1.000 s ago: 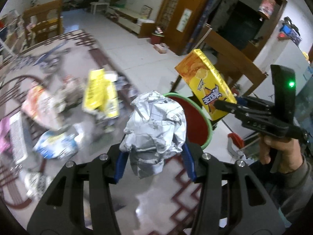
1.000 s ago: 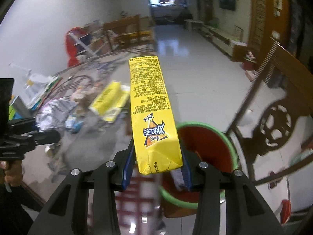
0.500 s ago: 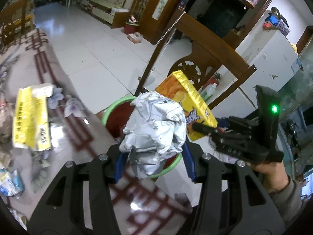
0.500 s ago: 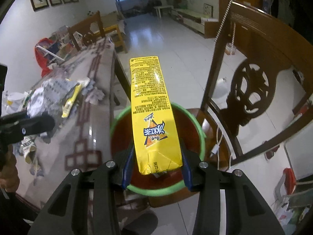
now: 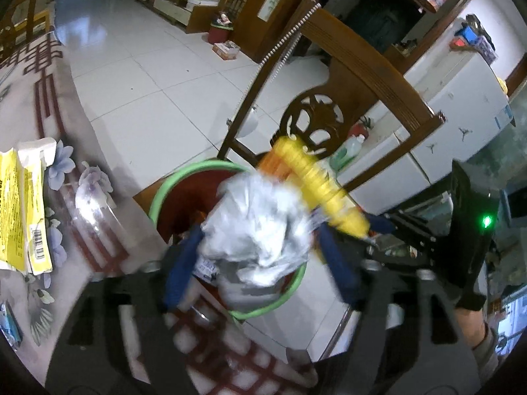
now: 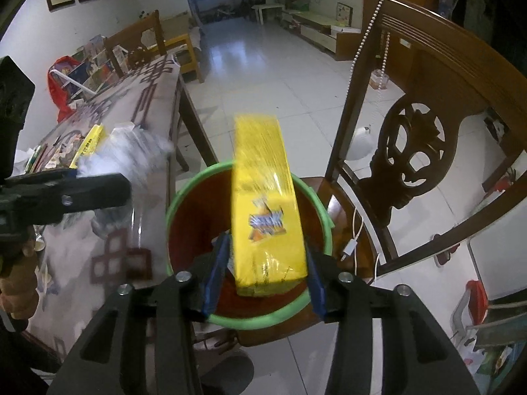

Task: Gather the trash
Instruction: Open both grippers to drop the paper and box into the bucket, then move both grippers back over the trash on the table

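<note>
A red bin with a green rim (image 6: 184, 197) stands on a chair seat beside the table. My right gripper (image 6: 266, 240) hovers over it, jaws opening. The yellow snack box (image 6: 263, 197) is blurred between the blue pads, with a thin gap on each side. My left gripper (image 5: 260, 230) is over the same bin (image 5: 164, 191), jaws opening wide. The crumpled silver wrapper (image 5: 257, 233) is blurred between its pads (image 5: 181, 263), clear of the right one. The left wrist view shows the yellow box (image 5: 316, 184) and the right gripper (image 5: 372, 230) beside it. The right wrist view shows the left gripper (image 6: 98, 184) with the wrapper (image 6: 131, 154).
A carved wooden chair (image 6: 411, 151) with a bead string rises right behind the bin. The long table (image 5: 49, 131) with a patterned cloth lies to the left, carrying a yellow package (image 5: 23, 210) and other litter. A white cabinet (image 5: 461, 115) stands behind the chair.
Both grippers' jaws have spread apart over the bin. The silver wrapper and the yellow box, held firmly before, are now blurred and loose between the pads.
</note>
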`<state>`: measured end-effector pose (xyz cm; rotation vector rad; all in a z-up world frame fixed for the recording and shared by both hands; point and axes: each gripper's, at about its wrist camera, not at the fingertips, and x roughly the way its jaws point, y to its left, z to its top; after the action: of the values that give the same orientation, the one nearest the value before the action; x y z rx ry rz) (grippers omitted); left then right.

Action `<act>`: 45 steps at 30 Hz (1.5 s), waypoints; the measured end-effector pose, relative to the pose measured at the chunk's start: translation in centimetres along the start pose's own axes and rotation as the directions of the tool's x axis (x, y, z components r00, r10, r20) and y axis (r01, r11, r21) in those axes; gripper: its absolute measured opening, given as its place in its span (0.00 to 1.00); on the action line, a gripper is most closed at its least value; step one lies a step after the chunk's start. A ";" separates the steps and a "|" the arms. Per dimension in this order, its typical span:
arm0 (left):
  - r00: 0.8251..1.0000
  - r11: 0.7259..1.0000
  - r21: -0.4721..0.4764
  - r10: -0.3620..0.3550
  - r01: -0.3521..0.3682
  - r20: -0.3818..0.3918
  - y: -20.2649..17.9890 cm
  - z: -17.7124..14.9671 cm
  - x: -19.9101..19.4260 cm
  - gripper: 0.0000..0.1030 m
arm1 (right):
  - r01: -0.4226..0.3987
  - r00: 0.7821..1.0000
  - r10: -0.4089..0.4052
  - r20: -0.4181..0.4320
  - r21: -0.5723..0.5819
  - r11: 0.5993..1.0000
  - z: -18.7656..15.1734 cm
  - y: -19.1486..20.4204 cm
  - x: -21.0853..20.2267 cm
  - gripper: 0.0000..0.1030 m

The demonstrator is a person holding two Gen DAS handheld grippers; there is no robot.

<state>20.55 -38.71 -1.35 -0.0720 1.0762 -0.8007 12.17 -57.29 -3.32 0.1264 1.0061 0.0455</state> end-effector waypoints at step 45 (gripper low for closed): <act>0.904 0.880 -0.390 0.372 -0.271 0.211 17.8 -16.1 -26.7 0.95 | -0.186 0.974 0.219 0.063 -0.337 0.923 3.4 25.6 -1.3 0.92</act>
<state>11.27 -4.31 3.26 -0.2938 0.9165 -0.2725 14.93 -32.31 2.81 -0.0746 0.8694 0.3928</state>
